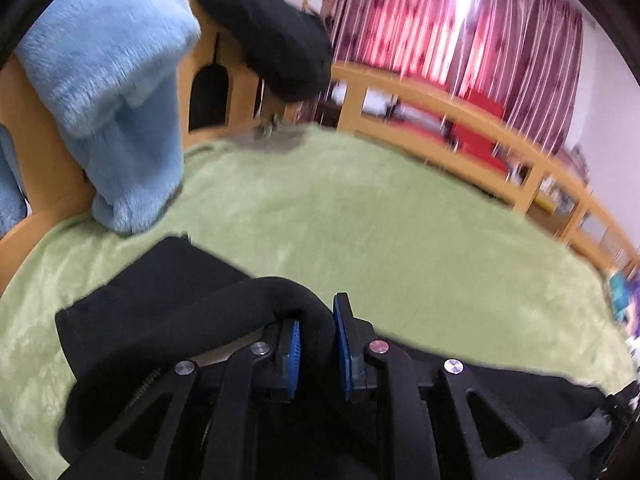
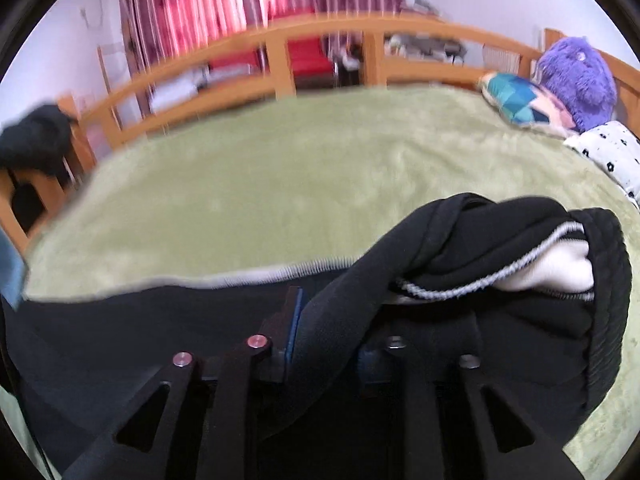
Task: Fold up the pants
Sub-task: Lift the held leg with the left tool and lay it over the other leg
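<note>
Pinching a rolled fold of the black pants, the left gripper shows both blue pads in the left wrist view, set narrowly apart with cloth filling the gap between them. The pants spread from the jaws to the left over the green blanket. A light blue fleece and a dark garment hang on the wooden bed frame, with a red curtain behind.

The right wrist view shows the right gripper clamped on the pants near the waistband; only one blue pad shows, the other lying under the cloth. A white-and-grey drawstring and pale lining are exposed only here. A purple plush toy, a patterned cushion and a black-and-white spotted fabric also appear only in this view, at the blanket's far right.
</note>
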`<state>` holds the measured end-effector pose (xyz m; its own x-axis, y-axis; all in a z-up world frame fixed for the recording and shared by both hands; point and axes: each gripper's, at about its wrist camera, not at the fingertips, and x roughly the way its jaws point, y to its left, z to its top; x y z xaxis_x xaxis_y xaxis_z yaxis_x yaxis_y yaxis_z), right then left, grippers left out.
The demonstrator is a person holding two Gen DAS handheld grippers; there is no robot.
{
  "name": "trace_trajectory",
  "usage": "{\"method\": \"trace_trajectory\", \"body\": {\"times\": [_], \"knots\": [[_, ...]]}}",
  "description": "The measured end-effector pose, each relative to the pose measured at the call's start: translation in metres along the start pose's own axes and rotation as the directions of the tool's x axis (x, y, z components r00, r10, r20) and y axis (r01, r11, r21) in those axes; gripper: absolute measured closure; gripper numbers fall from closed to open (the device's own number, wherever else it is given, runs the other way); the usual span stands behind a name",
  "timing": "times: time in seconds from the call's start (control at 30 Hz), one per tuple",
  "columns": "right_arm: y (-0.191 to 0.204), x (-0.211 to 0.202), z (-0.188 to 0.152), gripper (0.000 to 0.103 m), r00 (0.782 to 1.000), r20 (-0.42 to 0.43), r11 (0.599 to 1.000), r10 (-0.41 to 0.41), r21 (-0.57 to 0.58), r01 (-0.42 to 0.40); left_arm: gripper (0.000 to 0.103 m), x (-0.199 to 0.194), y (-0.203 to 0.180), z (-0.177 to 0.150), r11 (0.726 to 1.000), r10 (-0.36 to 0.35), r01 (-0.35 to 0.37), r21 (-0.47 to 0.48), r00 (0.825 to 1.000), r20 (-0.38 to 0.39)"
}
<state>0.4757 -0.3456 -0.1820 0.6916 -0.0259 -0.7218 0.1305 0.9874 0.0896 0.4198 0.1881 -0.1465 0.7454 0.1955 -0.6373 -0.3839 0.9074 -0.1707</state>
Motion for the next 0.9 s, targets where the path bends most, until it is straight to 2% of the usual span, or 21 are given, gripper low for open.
{"method": "trace_trajectory", "body": {"times": [0.03, 0.1, 0.17, 0.2, 0.23, 0.27, 0.3, 0.37, 0.43, 0.6, 0.7, 0.8, 0.9], "knots": [[0.000, 0.004, -0.003, 0.075, 0.999, -0.031, 1.000, -0.024, -0.016, 0.023, 0.085, 0.006, -0.003, -0.003, 1.000, 0.019, -0.018, 0.022, 0.999, -0.046], [-0.003, 0.000, -0.007, 0.072, 0.998, -0.047, 0.999, -0.033, -0.019, 0.032, 0.083, 0.002, -0.003, -0.006, 0.999, 0.031, -0.028, 0.037, 0.997, -0.072], [-0.008, -0.018, -0.006, 0.065, 0.998, -0.060, 1.000, -0.001, 0.011, 0.002, 0.076, -0.013, 0.003, -0.003, 1.000, -0.014, 0.016, 0.019, 0.997, -0.077], [-0.008, -0.024, -0.004, 0.060, 0.998, -0.063, 1.000, 0.004, 0.011, -0.003, 0.066, -0.022, 0.007, 0.000, 0.999, -0.042, 0.043, 0.010, 0.995, -0.086], [-0.007, -0.036, -0.003, 0.053, 0.998, -0.062, 1.000, -0.004, 0.001, 0.004, 0.047, -0.033, 0.012, 0.003, 0.998, -0.058, 0.058, 0.004, 0.995, -0.085], [-0.002, -0.048, -0.003, 0.049, 0.999, -0.050, 1.000, -0.012, -0.012, 0.011, 0.034, -0.045, 0.017, 0.006, 0.999, -0.039, 0.039, 0.000, 0.997, -0.060], [0.003, -0.065, -0.003, 0.047, 1.000, -0.023, 0.999, -0.019, -0.035, 0.018, 0.020, -0.064, 0.023, 0.010, 1.000, -0.011, 0.011, 0.004, 1.000, 0.007], [0.018, -0.097, -0.004, 0.035, 0.998, 0.037, 0.994, -0.042, -0.102, 0.046, 0.018, -0.095, 0.028, 0.015, 0.999, 0.006, -0.010, 0.049, 0.996, 0.084], [0.031, -0.123, -0.007, 0.029, 0.996, 0.077, 0.989, -0.048, -0.133, 0.058, 0.018, -0.115, 0.038, 0.020, 0.998, 0.023, -0.028, 0.063, 0.996, 0.086], [0.073, -0.166, -0.028, 0.029, 0.997, 0.052, 0.982, 0.056, -0.183, -0.046, 0.018, -0.156, 0.071, 0.008, 0.998, 0.024, -0.028, 0.057, 0.997, 0.071], [0.104, -0.177, -0.056, 0.029, 0.994, 0.058, 0.967, 0.095, -0.241, -0.079, 0.018, -0.151, 0.090, -0.010, 0.998, 0.041, -0.042, 0.050, 0.999, 0.026], [0.126, -0.171, -0.085, 0.029, 0.990, 0.053, 0.959, 0.129, -0.259, -0.111, 0.018, -0.133, 0.109, -0.037, 1.000, 0.021, -0.020, 0.021, 0.999, -0.048], [0.141, -0.158, -0.115, 0.029, 0.989, 0.044, 0.954, 0.138, -0.275, -0.121, 0.023, -0.106, 0.114, -0.057, 0.999, -0.042, 0.041, -0.009, 0.995, -0.096]]}}
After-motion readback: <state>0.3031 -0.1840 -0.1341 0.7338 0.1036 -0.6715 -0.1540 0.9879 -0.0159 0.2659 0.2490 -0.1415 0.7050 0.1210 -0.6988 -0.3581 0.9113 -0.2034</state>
